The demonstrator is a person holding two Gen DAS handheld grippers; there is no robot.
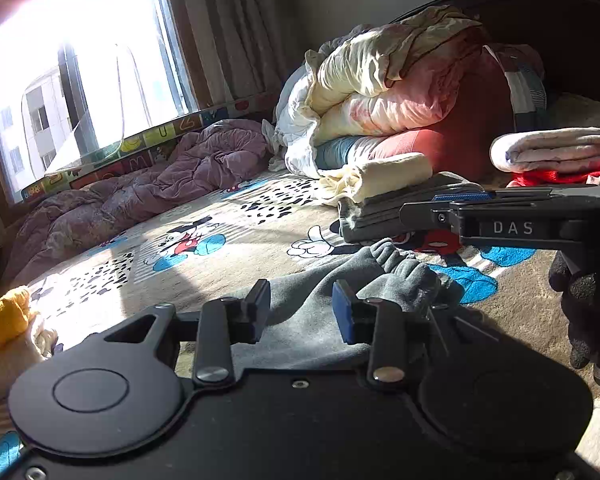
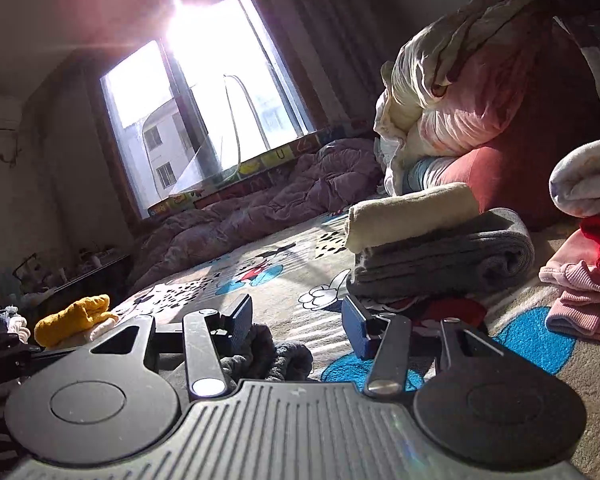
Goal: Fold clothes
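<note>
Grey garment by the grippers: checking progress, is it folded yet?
Not folded: the grey garment lies rumpled and bunched on the bedspread, unlike the flat folded grey stack.

soft grey fleece garment (image 1: pixel 324 304); matt black plastic tool (image 1: pixel 302 312); plush printed blanket (image 1: pixel 220 248).

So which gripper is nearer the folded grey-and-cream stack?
Right. The right gripper sits just in front of the folded stack, while the left gripper is farther back, over the loose grey garment.
</note>
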